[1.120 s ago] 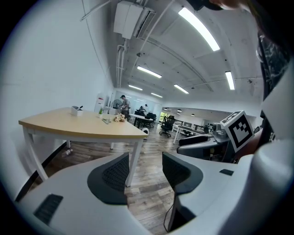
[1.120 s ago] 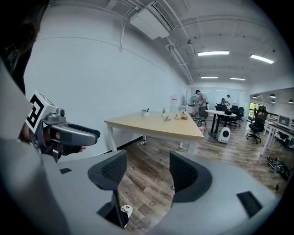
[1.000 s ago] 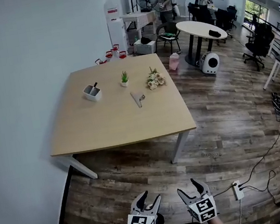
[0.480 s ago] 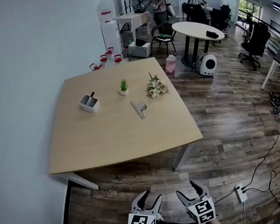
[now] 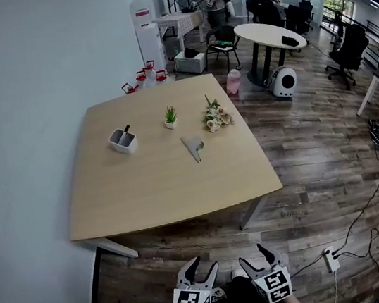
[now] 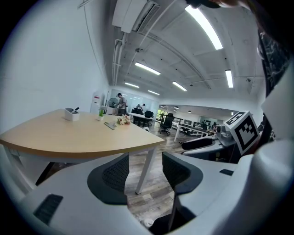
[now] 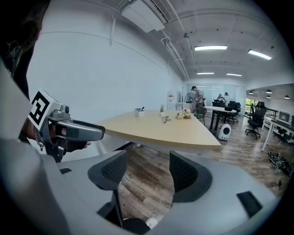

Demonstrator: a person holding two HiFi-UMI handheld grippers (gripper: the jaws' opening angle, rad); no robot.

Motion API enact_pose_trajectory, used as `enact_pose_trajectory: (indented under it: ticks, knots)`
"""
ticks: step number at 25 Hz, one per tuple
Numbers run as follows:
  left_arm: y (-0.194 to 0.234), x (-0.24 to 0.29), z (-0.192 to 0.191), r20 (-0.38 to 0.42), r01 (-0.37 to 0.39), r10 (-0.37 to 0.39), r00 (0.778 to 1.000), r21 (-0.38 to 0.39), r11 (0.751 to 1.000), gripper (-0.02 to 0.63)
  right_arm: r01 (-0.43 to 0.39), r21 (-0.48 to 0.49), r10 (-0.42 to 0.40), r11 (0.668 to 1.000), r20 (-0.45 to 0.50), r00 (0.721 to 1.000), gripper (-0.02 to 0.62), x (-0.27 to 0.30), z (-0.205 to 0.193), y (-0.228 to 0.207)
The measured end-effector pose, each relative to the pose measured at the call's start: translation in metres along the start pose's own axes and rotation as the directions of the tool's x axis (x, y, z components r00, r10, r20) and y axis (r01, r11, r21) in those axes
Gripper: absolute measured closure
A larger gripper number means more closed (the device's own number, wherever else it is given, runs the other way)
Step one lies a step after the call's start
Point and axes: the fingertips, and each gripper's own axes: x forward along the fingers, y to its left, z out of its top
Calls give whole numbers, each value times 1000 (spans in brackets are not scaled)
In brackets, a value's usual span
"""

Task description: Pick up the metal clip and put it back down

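Holding left gripper (image 5: pixel 200 271) and right gripper (image 5: pixel 255 259) side by side above wood floor (image 5: pixel 306 164), short of table (image 5: pixel 146 190); keeping both jaw pairs spread, gripping nothing; seeing metal clip (image 5: pixel 193 146) lying mid-table near flower bunch (image 5: pixel 214 116), well apart from both grippers.

The rectangular wooden table (image 5: pixel 152 185) is showing pale beige, the small metal clip (image 5: pixel 192 144) silver-grey. Black-and-white squares are patterning the left gripper (image 5: pixel 204 265) and right gripper (image 5: pixel 253 254)
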Motion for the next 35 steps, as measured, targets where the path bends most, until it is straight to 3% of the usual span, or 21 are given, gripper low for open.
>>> enact_pose_trajectory:
  ticks: [10,23,35]
  knots:
    - [43,38,18,6,-84,85,996,-44,995,383,-78,-30,77,997,-7,997,304,68,29,-28]
    - [113,146,94,31,-219,223,974,-102,970,383,-209,-99,211,973,8,978,305,193,121,-110]
    - [141,227,130,23,-294,299,954,-117,949,383,-304,-91,307,948,13,952,305,256,163,-172]
